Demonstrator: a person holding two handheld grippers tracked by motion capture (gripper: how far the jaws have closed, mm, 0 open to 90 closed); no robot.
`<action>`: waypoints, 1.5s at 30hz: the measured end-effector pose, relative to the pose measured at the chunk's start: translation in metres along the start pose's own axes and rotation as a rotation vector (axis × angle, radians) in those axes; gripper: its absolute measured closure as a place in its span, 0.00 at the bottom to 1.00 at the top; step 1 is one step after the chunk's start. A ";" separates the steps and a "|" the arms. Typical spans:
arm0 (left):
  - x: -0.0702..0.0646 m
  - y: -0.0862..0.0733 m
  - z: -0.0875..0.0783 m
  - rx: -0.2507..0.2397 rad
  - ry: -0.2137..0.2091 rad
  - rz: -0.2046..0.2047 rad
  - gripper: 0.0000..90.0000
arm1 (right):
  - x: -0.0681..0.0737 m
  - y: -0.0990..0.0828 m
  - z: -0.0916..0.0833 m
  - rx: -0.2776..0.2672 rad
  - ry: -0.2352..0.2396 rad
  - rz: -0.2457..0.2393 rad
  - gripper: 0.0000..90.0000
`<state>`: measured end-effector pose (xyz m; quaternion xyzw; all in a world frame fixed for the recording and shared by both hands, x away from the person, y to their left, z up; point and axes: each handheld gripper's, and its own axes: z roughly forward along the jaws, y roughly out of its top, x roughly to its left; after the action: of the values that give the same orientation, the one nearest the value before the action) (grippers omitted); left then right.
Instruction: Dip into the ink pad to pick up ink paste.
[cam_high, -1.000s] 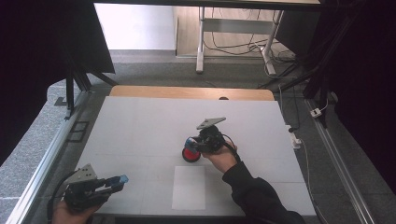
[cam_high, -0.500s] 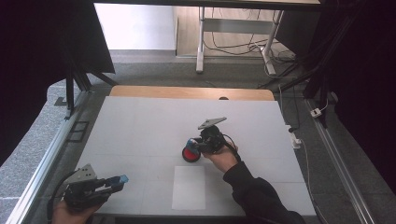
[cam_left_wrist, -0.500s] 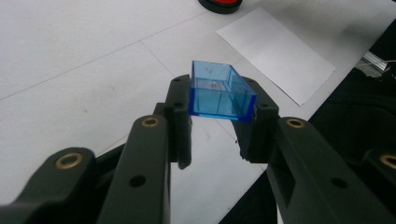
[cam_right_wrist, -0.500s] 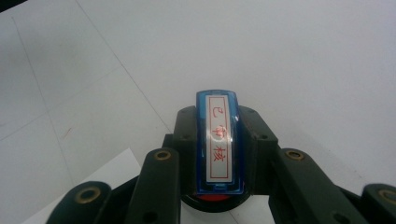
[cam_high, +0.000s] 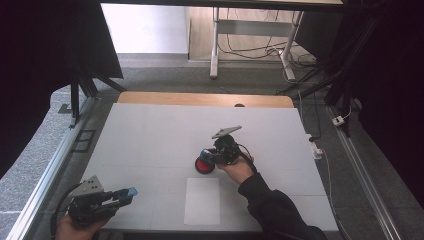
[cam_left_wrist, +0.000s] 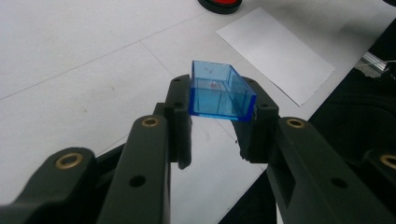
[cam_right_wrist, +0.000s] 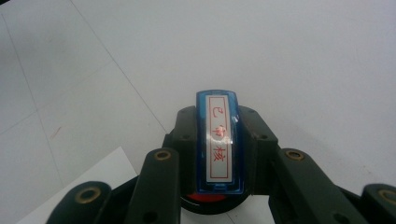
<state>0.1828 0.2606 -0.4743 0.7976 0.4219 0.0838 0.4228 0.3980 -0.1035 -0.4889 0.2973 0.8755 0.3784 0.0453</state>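
Nothing moved: right gripper (cam_high: 207, 156) presses stamp (cam_right_wrist: 218, 140) onto red pad (cam_high: 204, 165).

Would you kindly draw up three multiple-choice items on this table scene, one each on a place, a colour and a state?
1. Where does the white paper sheet lie on the table?
A. at the far wooden edge
B. near the front edge, between the two hands
C. under the left gripper

2. What colour is the clear cap in the left gripper?
A. blue
B. green
C. yellow

3. How is the stamp with the red characters held?
A. lying loose on the paper
B. clamped between the right gripper's jaws
C. balanced on the person's palm

Key: 1 B, the high view shows it near the front edge between both hands; 2 A, the left gripper view shows it see-through blue; 3 B, black jaws press its sides in the right gripper view.
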 end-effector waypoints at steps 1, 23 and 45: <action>0.000 0.000 0.000 0.000 0.000 -0.001 0.75 | 0.000 0.000 0.000 0.000 0.001 -0.002 0.79; 0.000 0.000 0.001 0.004 0.002 0.001 0.75 | 0.029 0.005 0.006 0.062 -0.143 -0.184 0.80; 0.000 0.000 0.001 0.005 0.001 0.002 0.75 | 0.010 0.003 0.004 0.028 -0.057 -0.068 0.80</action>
<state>0.1834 0.2599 -0.4746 0.7991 0.4214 0.0838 0.4205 0.3925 -0.0937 -0.4887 0.2786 0.8886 0.3557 0.0791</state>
